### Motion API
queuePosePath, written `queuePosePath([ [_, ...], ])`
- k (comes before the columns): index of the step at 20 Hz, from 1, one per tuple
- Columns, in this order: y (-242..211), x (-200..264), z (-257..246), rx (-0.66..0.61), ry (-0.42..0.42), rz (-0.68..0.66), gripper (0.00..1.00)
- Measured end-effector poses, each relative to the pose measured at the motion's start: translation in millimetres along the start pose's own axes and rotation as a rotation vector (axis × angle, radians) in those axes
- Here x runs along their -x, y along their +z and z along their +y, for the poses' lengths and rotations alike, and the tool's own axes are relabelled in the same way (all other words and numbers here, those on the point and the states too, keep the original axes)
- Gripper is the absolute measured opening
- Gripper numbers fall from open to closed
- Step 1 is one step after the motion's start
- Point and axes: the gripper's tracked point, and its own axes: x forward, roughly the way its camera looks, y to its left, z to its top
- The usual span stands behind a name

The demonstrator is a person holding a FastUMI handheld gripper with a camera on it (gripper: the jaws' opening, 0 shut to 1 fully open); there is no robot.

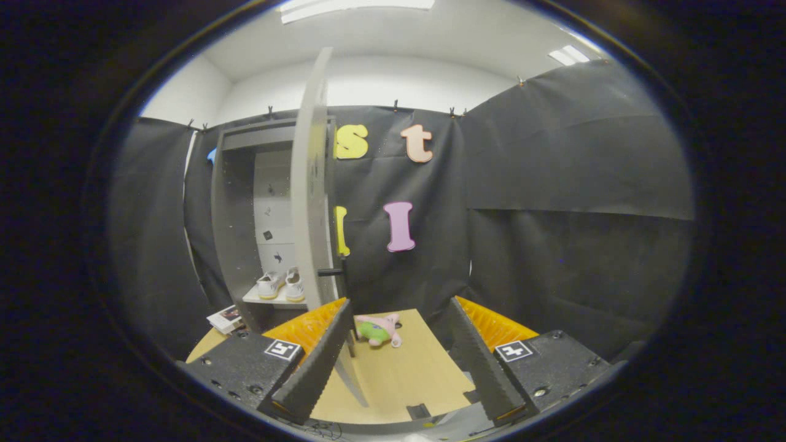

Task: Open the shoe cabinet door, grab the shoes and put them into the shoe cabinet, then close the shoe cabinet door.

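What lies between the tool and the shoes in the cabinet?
In the gripper view, the open cabinet door stands edge-on between the open tool and the shoes.

No text can be read; the tool (399, 319) carries 2 square coded markers.

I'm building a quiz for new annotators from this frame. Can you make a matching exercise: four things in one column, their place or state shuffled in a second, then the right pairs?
Things:
1. shoes
2. cabinet door
3. plush toy
4. gripper

Places or states:
A. swung open, seen edge-on
B. open, fingers spread with nothing between them
C. on a shelf inside the shoe cabinet
D. lying on the wooden tabletop, just beyond the fingers

Pairs: 1-C, 2-A, 3-D, 4-B
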Motion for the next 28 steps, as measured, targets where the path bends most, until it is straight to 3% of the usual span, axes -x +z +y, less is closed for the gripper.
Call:
queuePosePath([
  [5,-8.4,-70.3,-3.6,0.02,0.141,0.037,1.0],
  [10,-28.5,-112.4,12.9,0.019,0.281,0.074,1.0],
  [15,-35.1,-117.2,28.1,0.036,0.391,0.08,0.98],
  [19,-31.9,-117.6,28.6,0.074,0.428,0.075,0.95],
  [28,-33.2,-104.0,93.4,0.057,0.491,0.101,0.95],
])
